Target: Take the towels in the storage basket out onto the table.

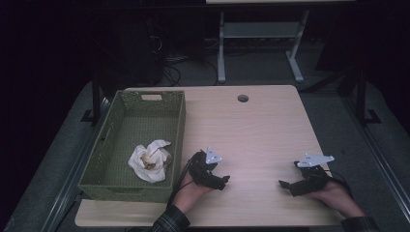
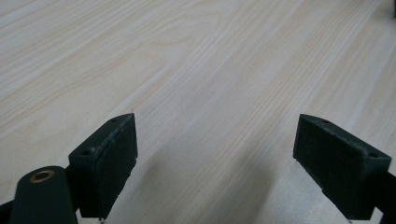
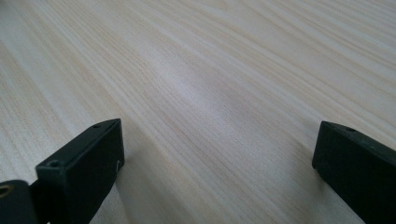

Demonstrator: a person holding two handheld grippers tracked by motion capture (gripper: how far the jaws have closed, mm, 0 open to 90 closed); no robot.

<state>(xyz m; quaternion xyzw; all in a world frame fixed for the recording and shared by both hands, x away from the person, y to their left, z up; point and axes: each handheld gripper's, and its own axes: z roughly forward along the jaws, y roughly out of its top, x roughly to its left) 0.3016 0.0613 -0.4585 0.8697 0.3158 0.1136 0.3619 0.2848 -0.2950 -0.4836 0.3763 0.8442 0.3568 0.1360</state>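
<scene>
Left gripper (image 1: 224,181) pointing right, right gripper (image 1: 284,184) pointing left, crumpled cloth (image 1: 151,160) in basket (image 1: 180,125)

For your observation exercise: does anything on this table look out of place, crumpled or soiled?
Yes: a crumpled white cloth with brownish stains lies bunched in the green basket. Both grippers, left and right, sit open over bare table.

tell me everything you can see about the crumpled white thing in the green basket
The crumpled white cloth or paper wad is a loose bundle of folds, white with yellowish-brown stains near its middle. It lies on the floor of the green perforated plastic basket, toward the near right corner, close to the right wall; actual contact is unclear. Nothing holds it: the left gripper rests open on the light wooden table, outside the basket.
</scene>
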